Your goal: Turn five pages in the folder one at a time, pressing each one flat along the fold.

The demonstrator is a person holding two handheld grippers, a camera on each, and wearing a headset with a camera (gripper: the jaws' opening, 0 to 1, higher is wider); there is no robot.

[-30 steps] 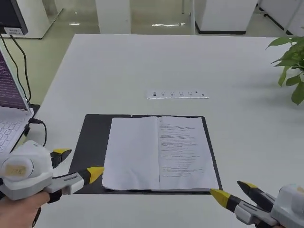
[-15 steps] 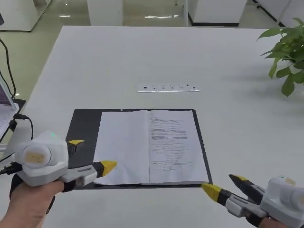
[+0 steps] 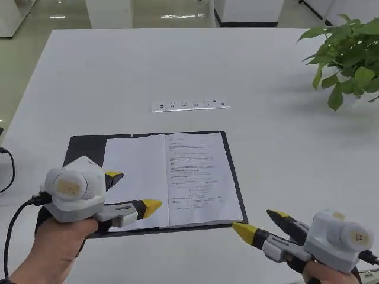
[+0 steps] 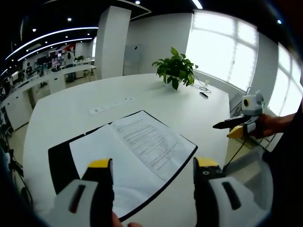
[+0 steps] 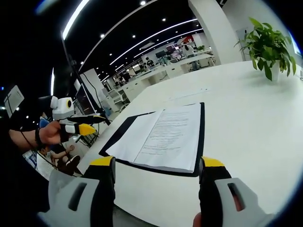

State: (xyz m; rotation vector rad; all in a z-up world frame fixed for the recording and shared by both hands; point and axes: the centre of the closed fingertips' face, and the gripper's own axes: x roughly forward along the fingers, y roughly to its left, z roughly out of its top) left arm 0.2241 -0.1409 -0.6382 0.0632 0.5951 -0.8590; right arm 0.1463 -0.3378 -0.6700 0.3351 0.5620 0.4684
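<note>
A black folder (image 3: pixel 83 148) lies open on the white table, with a blank left page (image 3: pixel 136 171) and a printed right page (image 3: pixel 198 177). My left gripper (image 3: pixel 131 190) is open, hovering over the near corner of the left page; whether it touches the paper is unclear. My right gripper (image 3: pixel 260 223) is open just off the folder's near right corner, above the table. The left gripper view has the folder (image 4: pixel 128 151) ahead of its open jaws and the right gripper (image 4: pixel 239 127) beyond. In the right gripper view the folder (image 5: pixel 163 135) lies ahead, with the left gripper (image 5: pixel 75 125) at far left.
A white power strip (image 3: pixel 188 106) sits on the table (image 3: pixel 284 136) behind the folder. A green potted plant (image 3: pixel 346 50) stands at the far right. A black cable (image 3: pixel 9 171) hangs off the table's left edge.
The head camera has swung right. My left gripper has moved rightward from the folder's left edge to over the left page. The right gripper stays by the folder's near right corner.
</note>
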